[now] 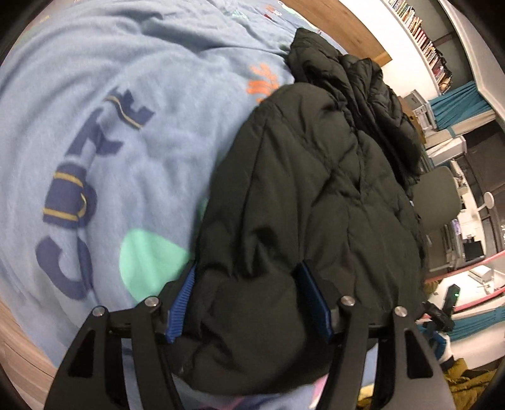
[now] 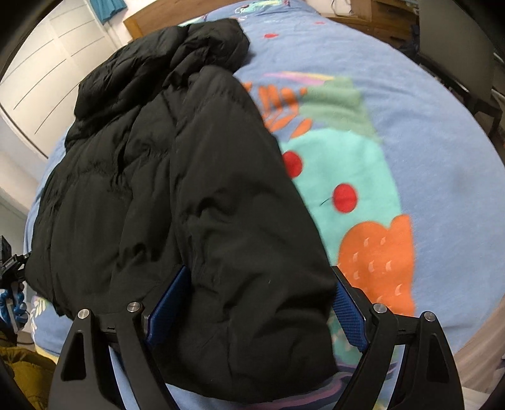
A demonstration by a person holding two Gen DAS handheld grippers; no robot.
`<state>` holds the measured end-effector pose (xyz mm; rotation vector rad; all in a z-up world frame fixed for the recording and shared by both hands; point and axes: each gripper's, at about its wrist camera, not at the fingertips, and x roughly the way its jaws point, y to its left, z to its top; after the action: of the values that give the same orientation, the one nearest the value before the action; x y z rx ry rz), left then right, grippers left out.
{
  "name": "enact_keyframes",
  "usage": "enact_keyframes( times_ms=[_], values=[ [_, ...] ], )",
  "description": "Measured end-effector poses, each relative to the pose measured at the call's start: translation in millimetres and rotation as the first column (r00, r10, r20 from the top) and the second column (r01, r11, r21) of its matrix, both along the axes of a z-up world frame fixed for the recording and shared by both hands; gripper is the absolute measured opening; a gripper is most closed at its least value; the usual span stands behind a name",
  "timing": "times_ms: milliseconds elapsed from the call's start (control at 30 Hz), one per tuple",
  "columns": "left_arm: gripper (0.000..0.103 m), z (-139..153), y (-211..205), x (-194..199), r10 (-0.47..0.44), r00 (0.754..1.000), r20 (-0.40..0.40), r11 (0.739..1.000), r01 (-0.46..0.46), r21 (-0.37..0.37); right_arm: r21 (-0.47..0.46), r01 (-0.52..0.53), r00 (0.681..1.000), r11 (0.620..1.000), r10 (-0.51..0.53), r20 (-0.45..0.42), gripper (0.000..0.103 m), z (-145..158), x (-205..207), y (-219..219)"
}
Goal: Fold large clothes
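Observation:
A black puffer jacket [image 1: 315, 189] lies on a blue printed bedspread [image 1: 126, 94]; it also shows in the right wrist view [image 2: 157, 189]. My left gripper [image 1: 249, 302] has its blue pads [image 1: 180, 302] on either side of a thick bunch of the jacket's near edge. My right gripper [image 2: 258, 306] likewise has its blue pads [image 2: 350, 315] around the jacket's near hem. Both sets of jaws stand wide with padded fabric filling the gap. The jacket's hood end [image 2: 205, 38] lies at the far side.
The bedspread [image 2: 410, 126] covers the bed on all sides of the jacket. A wooden headboard [image 1: 347, 28] is at the far end. A bookshelf [image 1: 426, 41], a grey chair [image 1: 438, 195] and desks are beyond. An olive garment [image 2: 25, 372] lies on the floor.

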<state>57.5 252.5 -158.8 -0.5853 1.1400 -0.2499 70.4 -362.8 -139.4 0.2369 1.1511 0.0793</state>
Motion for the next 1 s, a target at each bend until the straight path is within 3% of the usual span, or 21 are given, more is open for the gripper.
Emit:
enact_keyframes(
  times_ms=[200, 300, 467, 633, 833, 1000],
  values=[
    [0.063, -6, -1, -9, -0.004, 1.0, -0.01, 0.997, 0.003, -0.075, 0.061, -0.011, 1.0, 0.998, 0.013, -0.023, 0.086, -12, -2, 2],
    [0.063, -6, -8, -11, -0.021, 1.0, -0.006, 0.997, 0.021, -0.076, 0.088, -0.03, 0.999, 0.996, 0.033, -0.034, 0.083, -16, -2, 5],
    [0.059, 0, -23, -13, -0.048, 0.999, 0.001, 0.998, 0.048, -0.033, 0.165, -0.054, 0.997, 0.985, 0.062, -0.044, 0.05, -17, -4, 7],
    [0.017, 12, -46, -10, -0.122, 0.992, 0.013, 0.992, 0.122, 0.027, 0.202, -0.113, 0.992, 0.973, 0.121, -0.032, 0.02, -12, -7, 19],
    [0.012, 58, -80, -5, -0.215, 0.97, 0.115, 0.977, 0.215, 0.01, 0.239, -0.2, 0.98, 0.95, 0.198, 0.03, 0.013, 16, -4, 40],
    [0.011, 116, -94, 11, -0.229, 0.941, 0.248, 0.97, 0.243, -0.024, 0.238, -0.262, 0.962, 0.935, 0.234, 0.14, 0.012, 66, 14, 57]
  ],
)
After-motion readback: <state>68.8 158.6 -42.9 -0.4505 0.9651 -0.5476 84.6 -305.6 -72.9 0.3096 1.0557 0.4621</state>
